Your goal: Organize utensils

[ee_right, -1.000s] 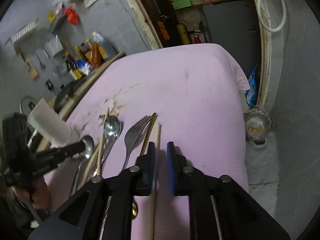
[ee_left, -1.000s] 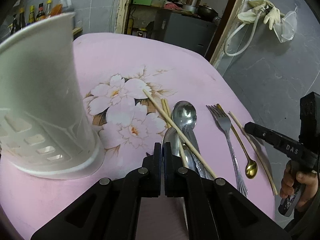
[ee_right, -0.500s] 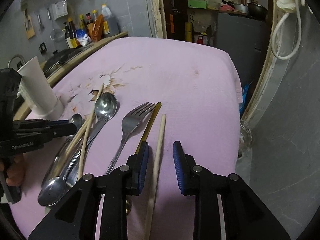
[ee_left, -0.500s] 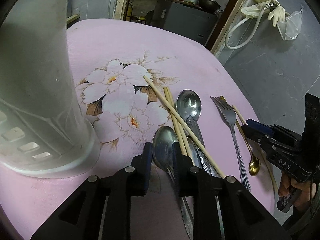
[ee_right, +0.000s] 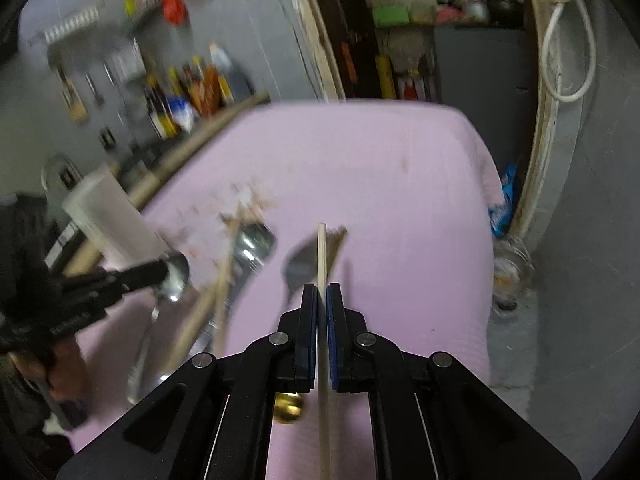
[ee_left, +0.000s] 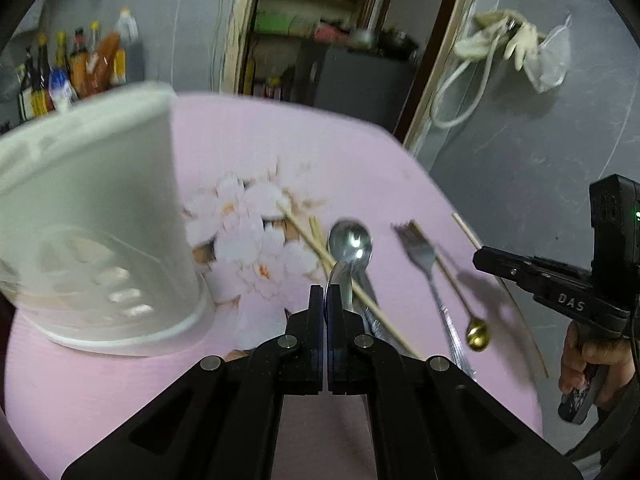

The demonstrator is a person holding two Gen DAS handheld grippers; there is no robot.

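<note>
A: Since the left tool has just closed on the spoon, where does the white utensil holder lie from it?

B: Up and to the left in the left wrist view, near but not touching. The spoon's bowl shows just past the fingertips and stands on edge; its handle runs back toward the camera, roughly along the tool's own line. The holder's open mouth is at the upper left of the frame, above tip level, so I judge the spoon must rise before it can tip in.

A: And the right tool?

B: Its jaws have also just been closing, and a pale chopstick is pinched between the pads, long axis straight up the frame and continuing back under the camera. In that view the holder sits at mid left, well apart, beyond the left tool.

A: So the left hand is nearer.

B: Clearly (the right would have to cross over the pile). A second spoon, crossed chopsticks, a fork and a small gold spoon lie on the pink bench.

A: Room to move?

B: Bare cloth lies between spoon and holder. The bench edge falls away at the right of the right wrist frame.
</note>
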